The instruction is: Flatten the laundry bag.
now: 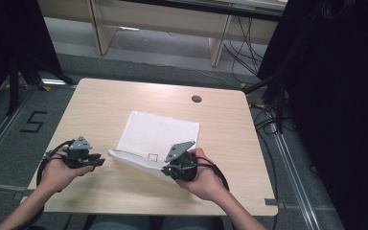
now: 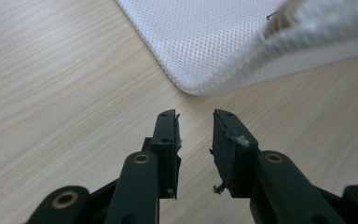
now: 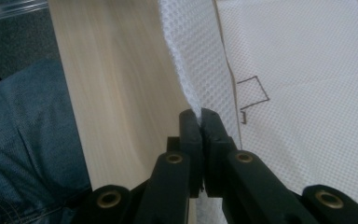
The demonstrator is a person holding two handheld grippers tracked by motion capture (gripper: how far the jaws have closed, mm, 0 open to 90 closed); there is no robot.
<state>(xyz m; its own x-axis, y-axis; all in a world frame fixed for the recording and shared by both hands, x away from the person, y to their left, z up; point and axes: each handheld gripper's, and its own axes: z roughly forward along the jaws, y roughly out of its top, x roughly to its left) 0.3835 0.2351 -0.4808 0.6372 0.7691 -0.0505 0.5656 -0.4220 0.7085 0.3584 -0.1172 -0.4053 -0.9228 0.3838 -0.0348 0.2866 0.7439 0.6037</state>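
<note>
Left gripper (image 2: 195, 123): jaws parted, holding nothing, just short of white mesh cloth (image 2: 214, 42) | right gripper (image 3: 200, 119): clamped on cloth's lifted edge | table (image 1: 100, 110): light wood

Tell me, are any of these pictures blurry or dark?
High view: soft and dim at both sides, the table evenly lit. Left gripper view: the white mesh cloth blurs at its raised fold. Right gripper view: the wood looks streaked, the mesh sharp.
</note>
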